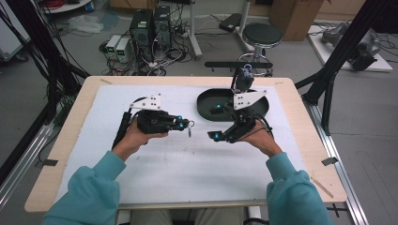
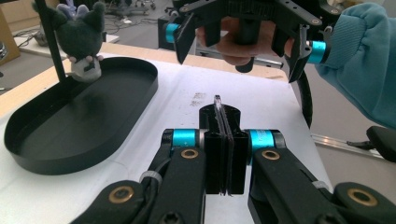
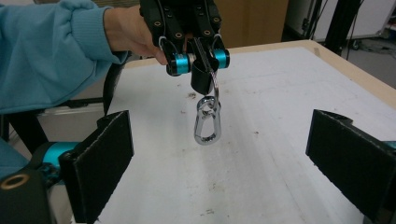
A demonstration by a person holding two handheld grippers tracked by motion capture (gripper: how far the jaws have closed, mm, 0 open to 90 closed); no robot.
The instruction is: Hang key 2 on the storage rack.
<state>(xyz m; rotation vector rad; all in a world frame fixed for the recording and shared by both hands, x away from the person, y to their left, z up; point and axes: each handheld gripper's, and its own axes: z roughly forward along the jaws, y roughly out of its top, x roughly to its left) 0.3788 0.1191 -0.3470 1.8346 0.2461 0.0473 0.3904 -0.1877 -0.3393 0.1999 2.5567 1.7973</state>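
Left gripper (image 1: 187, 124) clenched on a thin ring (image 3: 215, 80); a silver carabiner clip (image 3: 207, 122) hangs from that ring, above the white mat (image 1: 187, 164) on the table (image 1: 70, 140), not touching it. In the left gripper view the jaws are pressed together with the ring's edge sticking up between them.

Right gripper (image 1: 212, 135) released: 2 black jaws spread wide, nothing between them, pointing left at the clip. In the right gripper view the carabiner clip sits mid-gap between the jaws but farther off, near the left gripper's tips.

Both grippers near the middle of the table, tips facing each other, close but apart.

Black oval tray (image 1: 206, 110) far right of centre, just beyond the right gripper. A dark plush toy (image 2: 84, 37) hangs over the tray beside a thin black post (image 2: 51, 42).
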